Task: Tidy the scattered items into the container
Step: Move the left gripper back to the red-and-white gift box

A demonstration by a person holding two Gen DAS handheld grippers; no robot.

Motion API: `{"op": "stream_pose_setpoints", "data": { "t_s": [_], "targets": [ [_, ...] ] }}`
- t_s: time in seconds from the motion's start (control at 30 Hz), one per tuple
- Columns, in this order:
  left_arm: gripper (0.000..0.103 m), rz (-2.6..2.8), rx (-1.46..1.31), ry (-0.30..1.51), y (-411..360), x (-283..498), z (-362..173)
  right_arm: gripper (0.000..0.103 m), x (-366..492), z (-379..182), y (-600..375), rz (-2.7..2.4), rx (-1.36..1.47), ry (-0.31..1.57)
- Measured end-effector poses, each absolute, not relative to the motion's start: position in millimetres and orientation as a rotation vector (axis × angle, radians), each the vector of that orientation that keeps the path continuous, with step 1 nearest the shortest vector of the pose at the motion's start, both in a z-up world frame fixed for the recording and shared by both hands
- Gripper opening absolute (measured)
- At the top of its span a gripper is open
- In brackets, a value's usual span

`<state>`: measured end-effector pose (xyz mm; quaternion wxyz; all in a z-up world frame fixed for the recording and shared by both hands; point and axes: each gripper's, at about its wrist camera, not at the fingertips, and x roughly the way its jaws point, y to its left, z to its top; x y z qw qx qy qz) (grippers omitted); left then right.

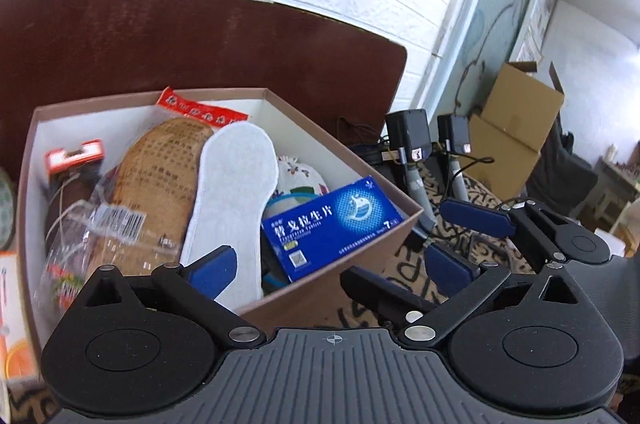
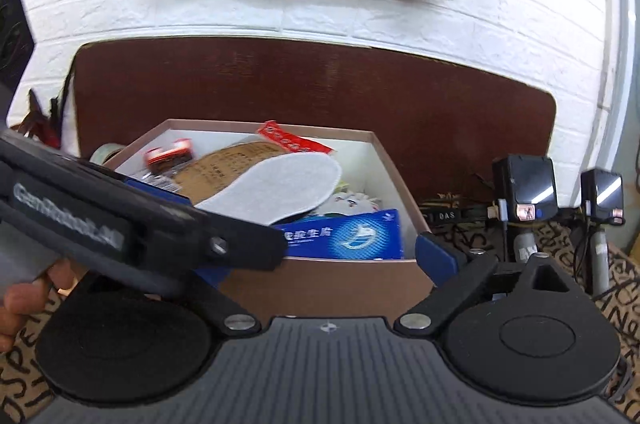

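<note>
While both sets of jaws stand spread and empty, the left gripper [image 1: 332, 264] hangs over the near rim of the box [image 1: 340, 144], the right gripper [image 2: 320, 256] just at its three o'clock. Inside, a blue medicine carton [image 1: 332, 228] leans at five o'clock; a white insole [image 1: 232, 192] lies beyond.

— What is sitting in the box [image 1: 332, 128] before me?

— A white insole [image 1: 232, 192] is lying slantwise over a brown insole [image 1: 160, 176]; a blue tablet carton [image 1: 332, 228] is leaning at the near corner.

— And the box itself?

— It is standing open, brown outside, white inside.
</note>
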<state>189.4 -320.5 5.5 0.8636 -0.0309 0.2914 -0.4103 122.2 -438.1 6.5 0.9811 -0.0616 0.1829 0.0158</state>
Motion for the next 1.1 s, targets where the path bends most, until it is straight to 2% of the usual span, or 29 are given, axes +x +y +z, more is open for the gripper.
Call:
{"op": "stream_pose_setpoints", "data": {
  "t_s": [0.47,0.8,1.1],
  "targets": [
    [0.103,-0.767,-0.232,0.573,-218,115,10,0.101,59,32,-369,0.154,-0.182,0.295],
    [0.103,-0.535,-0.288,0.671,-101,62,-37,0.102,10,-7,-260,0.376,-0.232,0.359],
    [0.103,-0.393,-0.335,0.686,-21,48,-49,0.102,-2,-21,-181,0.527,-0.228,0.411]
  ]
}}
